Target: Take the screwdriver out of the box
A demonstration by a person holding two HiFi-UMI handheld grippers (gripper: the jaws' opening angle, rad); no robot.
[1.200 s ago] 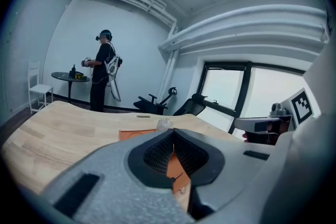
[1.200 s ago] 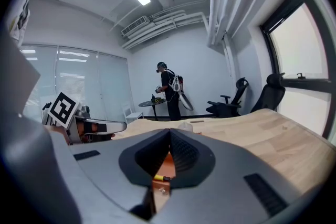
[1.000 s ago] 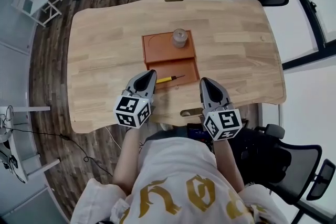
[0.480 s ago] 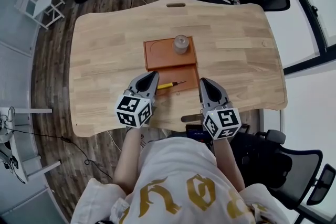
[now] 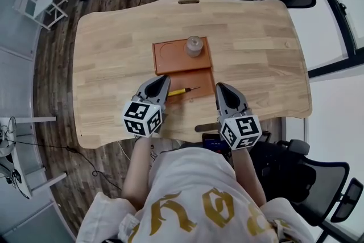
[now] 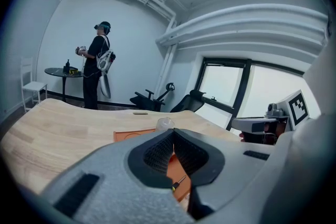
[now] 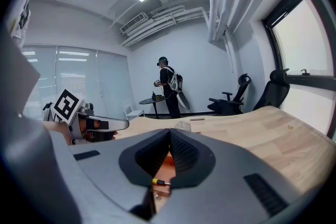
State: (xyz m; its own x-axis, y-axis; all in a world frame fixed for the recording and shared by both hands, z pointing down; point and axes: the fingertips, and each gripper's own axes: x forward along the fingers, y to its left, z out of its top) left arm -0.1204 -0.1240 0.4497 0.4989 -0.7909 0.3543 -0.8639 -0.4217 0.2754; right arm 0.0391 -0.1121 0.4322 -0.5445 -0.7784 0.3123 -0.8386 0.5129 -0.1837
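The task is at its beginning, as I judge it: the screwdriver (image 5: 181,90) is not yet taken out. It lies in the near part of the orange box (image 5: 196,75), with its yellow handle to the left and its thin metal tip to the right. No claw holds it.

The left gripper (image 5: 164,83) is clenched, its jaws together with nothing between them. Its tip is just beside the yellow handle, at the near left corner of the box. In the left gripper view the screwdriver shows below and beyond the closed jaws, not inside them. The right gripper (image 5: 222,90) is also clenched on nothing, and it stays near the right near corner of the box.

What is left, I think: one claw must open, close on the screwdriver, and lift it out onto the table (image 5: 114,54).

The far part of the box has a round groove (image 5: 166,51) on the left, which is empty. On the right a small clear jar (image 5: 194,45) stands upright. Whether something is in the jar, I cannot tell.
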